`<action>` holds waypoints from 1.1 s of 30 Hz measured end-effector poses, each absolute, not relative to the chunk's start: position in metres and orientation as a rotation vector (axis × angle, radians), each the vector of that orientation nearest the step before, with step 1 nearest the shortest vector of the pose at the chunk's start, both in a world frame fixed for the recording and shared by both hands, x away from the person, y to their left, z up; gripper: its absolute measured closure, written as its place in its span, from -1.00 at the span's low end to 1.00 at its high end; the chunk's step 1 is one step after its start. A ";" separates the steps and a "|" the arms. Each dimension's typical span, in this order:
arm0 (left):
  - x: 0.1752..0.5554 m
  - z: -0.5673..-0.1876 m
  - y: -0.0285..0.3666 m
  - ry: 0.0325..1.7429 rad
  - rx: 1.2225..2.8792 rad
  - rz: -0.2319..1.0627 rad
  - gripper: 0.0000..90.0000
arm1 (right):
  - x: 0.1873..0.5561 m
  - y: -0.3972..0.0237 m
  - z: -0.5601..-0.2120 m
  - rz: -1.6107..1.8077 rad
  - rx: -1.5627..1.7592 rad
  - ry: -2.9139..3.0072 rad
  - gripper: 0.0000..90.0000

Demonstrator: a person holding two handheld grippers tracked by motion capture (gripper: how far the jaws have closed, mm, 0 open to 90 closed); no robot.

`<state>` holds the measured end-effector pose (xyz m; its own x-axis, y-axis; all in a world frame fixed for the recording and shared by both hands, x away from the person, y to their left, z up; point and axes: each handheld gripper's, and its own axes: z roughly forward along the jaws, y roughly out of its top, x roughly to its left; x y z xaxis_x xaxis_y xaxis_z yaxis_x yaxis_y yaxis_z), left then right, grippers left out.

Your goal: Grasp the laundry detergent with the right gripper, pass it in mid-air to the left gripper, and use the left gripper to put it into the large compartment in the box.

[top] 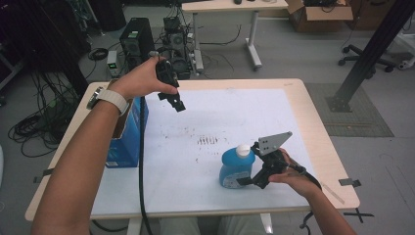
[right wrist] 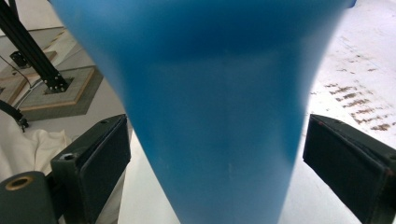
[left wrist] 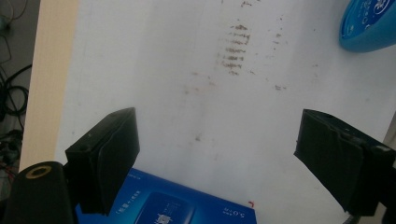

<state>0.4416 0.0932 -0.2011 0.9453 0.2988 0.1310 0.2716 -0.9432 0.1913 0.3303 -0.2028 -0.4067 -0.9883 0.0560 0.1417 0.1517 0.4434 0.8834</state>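
A blue bottle (top: 235, 169) with a white cap stands at the front right of the white mat (top: 235, 112). My right gripper (top: 249, 177) reaches it from the right, low on its body. In the right gripper view the bottle (right wrist: 210, 70) stands between the jaws of the right gripper (right wrist: 215, 140), which is open, with a thin gap at each pad. My left gripper (top: 176, 102) hangs raised over the mat's back left, open, with nothing between its jaws. The left gripper (left wrist: 215, 135) looks down on the bare mat; the blue box (left wrist: 173, 205) lies below it.
A blue carton (top: 128, 137) stands on the table's left side, beside my left forearm. Brown stains (top: 208, 141) mark the mat's middle. The wooden table (top: 318, 132) ends just past the mat. On the floor behind are a computer tower (top: 136, 39), cables and another desk (top: 235, 7).
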 end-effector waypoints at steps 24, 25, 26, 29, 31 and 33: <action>0.443 -0.202 0.095 0.436 2.931 0.236 -0.68 | 0.329 -0.201 -0.412 -1.653 -0.161 -2.561 -0.49; 0.443 -0.202 0.095 0.436 2.930 0.237 -0.68 | 0.329 -0.201 -0.412 -1.655 -0.158 -2.562 -0.48; 0.442 -0.202 0.095 0.436 2.928 0.236 -0.68 | 0.329 -0.201 -0.412 -1.656 -0.160 -2.562 -0.47; 0.442 -0.203 0.095 0.435 2.931 0.234 -0.68 | 0.329 -0.201 -0.413 -1.657 -0.160 -2.559 -0.44; 0.442 -0.203 0.096 0.440 2.931 0.232 -0.68 | 0.329 -0.201 -0.413 -1.662 -0.158 -2.552 -0.39; 0.442 -0.204 0.097 0.443 2.928 0.233 -0.68 | 0.330 -0.202 -0.413 -1.674 -0.161 -2.545 -0.36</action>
